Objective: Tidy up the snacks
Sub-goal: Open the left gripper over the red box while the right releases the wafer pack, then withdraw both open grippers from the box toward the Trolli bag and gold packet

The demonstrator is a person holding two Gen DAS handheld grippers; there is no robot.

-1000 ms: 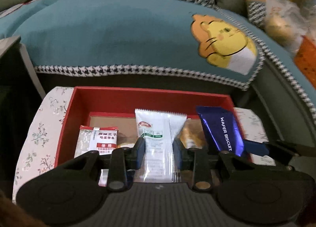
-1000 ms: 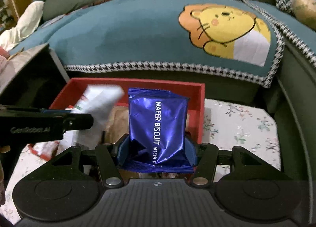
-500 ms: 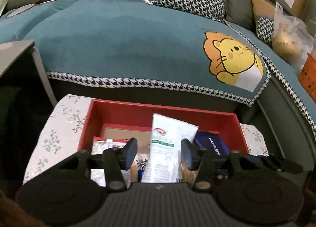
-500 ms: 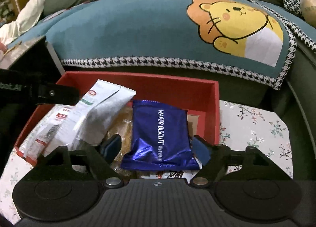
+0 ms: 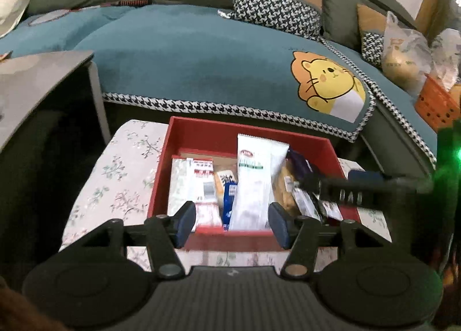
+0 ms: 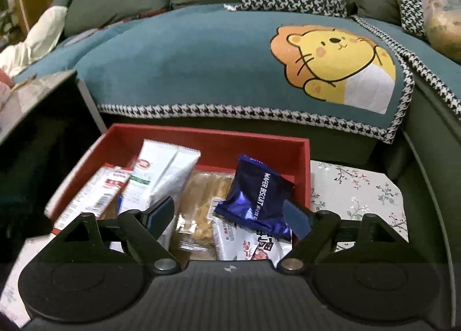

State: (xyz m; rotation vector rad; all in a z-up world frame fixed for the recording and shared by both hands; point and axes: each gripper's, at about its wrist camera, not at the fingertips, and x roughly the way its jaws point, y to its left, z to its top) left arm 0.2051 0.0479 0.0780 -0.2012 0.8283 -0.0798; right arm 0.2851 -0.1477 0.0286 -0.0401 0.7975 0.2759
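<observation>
A red box [image 5: 245, 136] [image 6: 219, 141] on a floral-cloth table holds several snack packets. A tall white packet [image 5: 253, 184] [image 6: 161, 169] leans in its middle. A blue wafer biscuit packet [image 6: 256, 198] [image 5: 299, 164] lies on the right, on top of a clear pack of golden biscuits [image 6: 201, 204]. A red-and-white packet [image 5: 201, 184] [image 6: 98, 190] lies at the left. My left gripper [image 5: 230, 224] is open and empty at the box's near wall. My right gripper [image 6: 230, 218] is open and empty just above the packets; it shows as a dark bar in the left wrist view [image 5: 345, 190].
A sofa with a teal lion-print blanket [image 5: 201, 60] [image 6: 201, 66] stands right behind the box. A grey side table [image 5: 43, 80] is at the left. An orange basket [image 5: 438, 103] and plastic bags [image 5: 403, 49] sit on the sofa at the right.
Both grippers have opened, dropped the white packet and the blue wafer packet into the red box, and pulled back up and away from it.
</observation>
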